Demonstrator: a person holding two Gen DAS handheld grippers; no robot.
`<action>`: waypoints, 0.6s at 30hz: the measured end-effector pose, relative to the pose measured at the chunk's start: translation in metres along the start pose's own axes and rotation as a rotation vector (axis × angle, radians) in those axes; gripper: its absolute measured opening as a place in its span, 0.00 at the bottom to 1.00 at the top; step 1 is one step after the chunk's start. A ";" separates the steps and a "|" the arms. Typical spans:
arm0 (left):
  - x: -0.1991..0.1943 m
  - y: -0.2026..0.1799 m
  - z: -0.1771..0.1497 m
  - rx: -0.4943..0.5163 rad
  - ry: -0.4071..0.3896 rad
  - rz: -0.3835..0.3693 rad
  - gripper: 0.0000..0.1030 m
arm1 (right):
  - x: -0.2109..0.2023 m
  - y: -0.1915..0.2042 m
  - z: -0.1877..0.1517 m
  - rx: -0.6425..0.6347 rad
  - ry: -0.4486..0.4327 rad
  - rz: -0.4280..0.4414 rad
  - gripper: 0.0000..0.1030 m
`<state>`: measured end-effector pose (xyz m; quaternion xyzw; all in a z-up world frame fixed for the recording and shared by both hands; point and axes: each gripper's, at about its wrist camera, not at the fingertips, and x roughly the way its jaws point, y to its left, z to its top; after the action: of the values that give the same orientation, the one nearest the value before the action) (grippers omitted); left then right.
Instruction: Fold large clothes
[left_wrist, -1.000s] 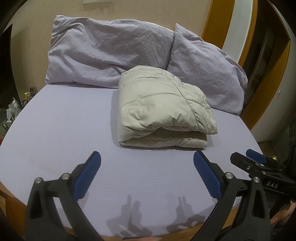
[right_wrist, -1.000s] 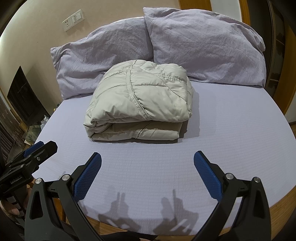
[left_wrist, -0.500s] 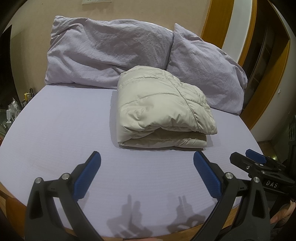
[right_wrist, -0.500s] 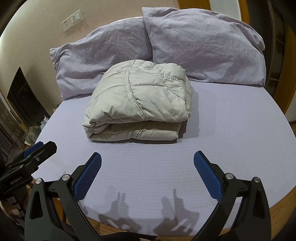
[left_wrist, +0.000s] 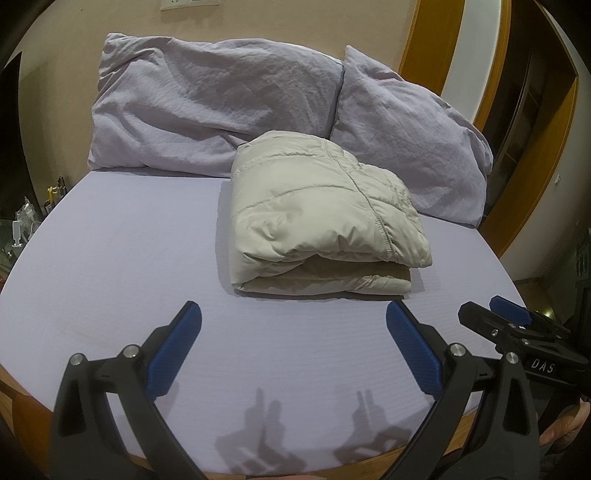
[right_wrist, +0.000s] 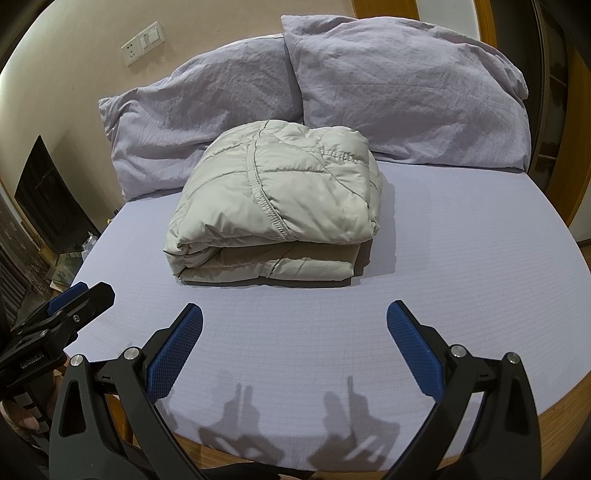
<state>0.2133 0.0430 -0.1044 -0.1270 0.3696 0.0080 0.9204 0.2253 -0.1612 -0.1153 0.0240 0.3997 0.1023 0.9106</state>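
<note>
The bed (left_wrist: 110, 266), under a lilac sheet, fills both views. Two pillows (left_wrist: 218, 110) lean against the wall at its head. Just in front of them, touching or nearly touching their lower edge, lies the jacket (left_wrist: 317, 218) – a pale quilted one, folded into a thick, compact bundle, its rounded fold and stacked layers facing the foot of the bed.

From the jacket, both grippers are back toward the foot, well apart from it and holding nothing. The left gripper (left_wrist: 293, 343) has the bundle ahead and slightly to its right; the right gripper (right_wrist: 294, 343) has it ahead and slightly to its left. So the jacket sits about midway between them, neither clearly nearer. Its long axis looks to run across the bed, though the bundle is close to square.

Both point forward over the sheet at a shallow downward tilt, jaws spread wide – blue pads (right_wrist: 173, 354) far apart.

The folding looks finished; any next move would be a straight reach forward to the near edge.
</note>
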 end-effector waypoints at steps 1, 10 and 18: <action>0.000 0.000 0.000 0.000 0.000 0.000 0.97 | 0.000 0.000 0.000 0.000 0.000 0.001 0.99; 0.000 0.001 -0.001 0.004 0.002 0.002 0.97 | 0.001 0.002 0.000 0.002 0.000 0.001 0.99; 0.000 0.001 -0.001 0.004 0.001 0.003 0.97 | 0.001 0.001 0.000 0.001 0.000 0.002 0.99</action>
<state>0.2125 0.0435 -0.1049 -0.1246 0.3705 0.0083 0.9204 0.2256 -0.1602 -0.1157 0.0250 0.3999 0.1029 0.9104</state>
